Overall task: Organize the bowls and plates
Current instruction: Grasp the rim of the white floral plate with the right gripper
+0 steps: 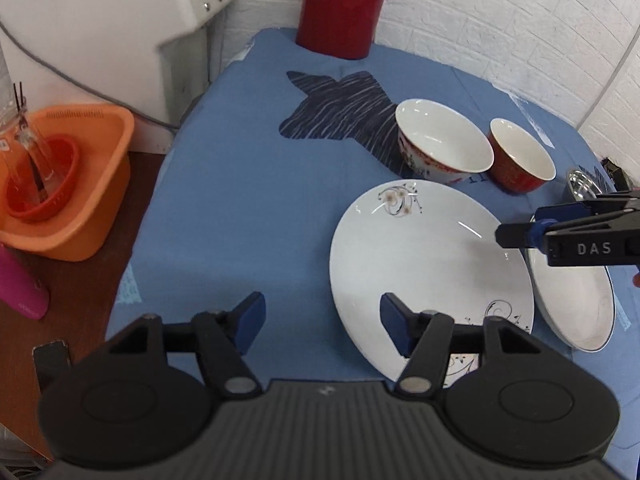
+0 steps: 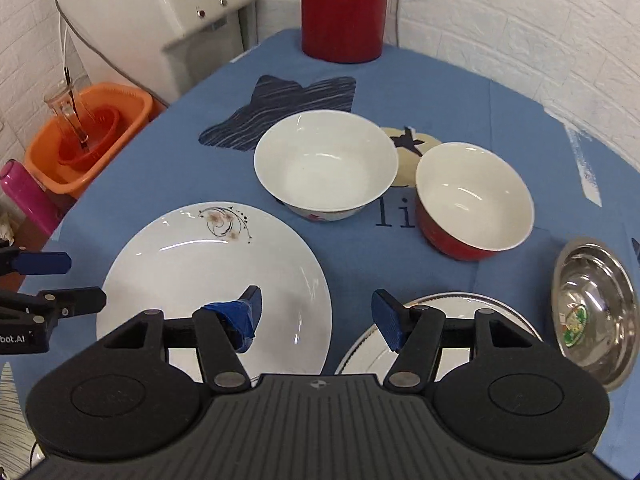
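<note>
A large white plate (image 1: 432, 276) (image 2: 216, 272) with flower sprigs lies on the blue cloth. A blue-rimmed plate (image 1: 576, 300) (image 2: 440, 320) sits just to its right, partly hidden under my right gripper. Behind them stand a white bowl with red pattern (image 1: 444, 140) (image 2: 326, 164) and a red bowl (image 1: 520, 156) (image 2: 474, 200). My left gripper (image 1: 322, 320) (image 2: 60, 280) is open at the large plate's left rim, holding nothing. My right gripper (image 2: 316, 312) (image 1: 528, 226) is open above the gap between the two plates.
A steel dish (image 2: 592, 308) (image 1: 584, 184) rests at the far right. A tall red jug (image 2: 342, 12) stands at the back. Off the table's left edge sit an orange basin (image 1: 68, 184) holding a red bowl and a glass, a pink object (image 1: 20, 288), and a white machine (image 2: 160, 12).
</note>
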